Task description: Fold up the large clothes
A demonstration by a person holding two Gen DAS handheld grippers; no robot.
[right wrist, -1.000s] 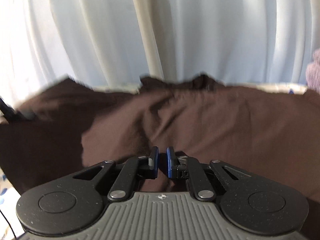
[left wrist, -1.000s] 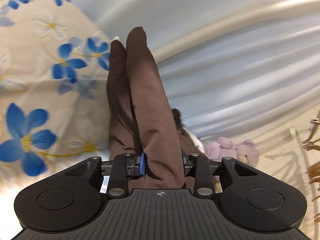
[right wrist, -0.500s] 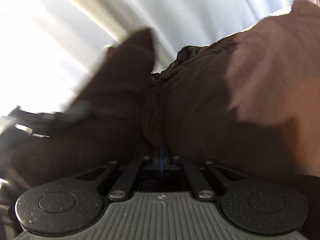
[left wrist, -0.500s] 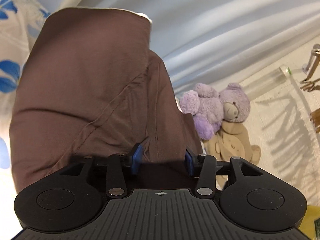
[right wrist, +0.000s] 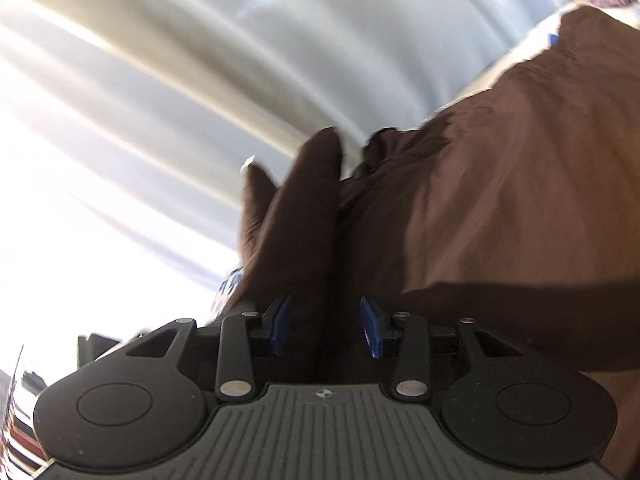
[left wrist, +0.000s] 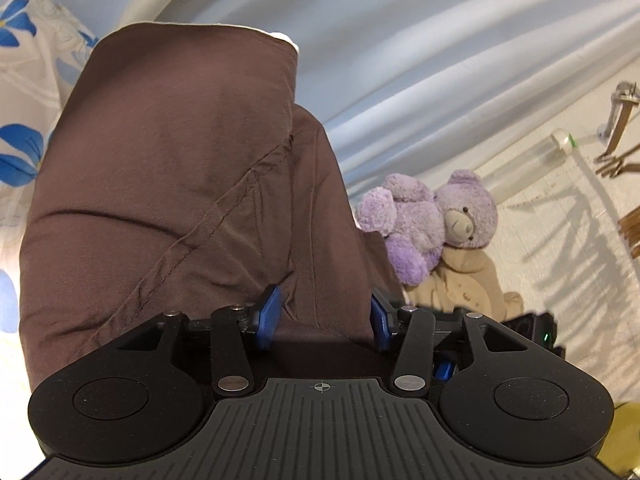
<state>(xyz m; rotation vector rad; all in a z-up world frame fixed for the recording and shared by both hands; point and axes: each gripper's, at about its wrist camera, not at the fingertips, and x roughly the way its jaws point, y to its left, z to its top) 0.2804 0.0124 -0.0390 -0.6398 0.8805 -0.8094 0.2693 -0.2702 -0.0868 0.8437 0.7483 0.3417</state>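
- Left gripper [left wrist: 324, 316] has its two blue pads [left wrist: 269, 314] spread apart, and its jaws have just been opening a bit more.
- Brown cloth [left wrist: 172, 184] runs between those pads. A fold of it fills most of the gap, but I cannot tell if the pads press on it.
- Right gripper [right wrist: 325, 326] also has its blue pads [right wrist: 280, 322] apart. Its jaws have just been opening.
- Cloth [right wrist: 500, 208] lies between the right pads too. The pads stand off from it on both sides, so it looks let go.
- From the left gripper, the cloth lies in a big heap on a sheet [left wrist: 24, 92] with blue flowers. It goes from the gripper up and away to the left.
- A stitched seam [left wrist: 224, 216] runs slanting across the cloth.
- From the right gripper, a thin dark fold of the cloth sticks up in front of the pads, and a wider, lighter part spreads off to the right. This view is a bit blurred.
- Pale curtains [left wrist: 440, 60] hang behind the cloth in both views.
- A purple teddy bear [left wrist: 436, 220] sits to the right of the cloth, near the curtains. It leans on a tan soft toy [left wrist: 464, 280].
- Beyond the toys the pale floor [left wrist: 560, 248] has stripy shadows on it.
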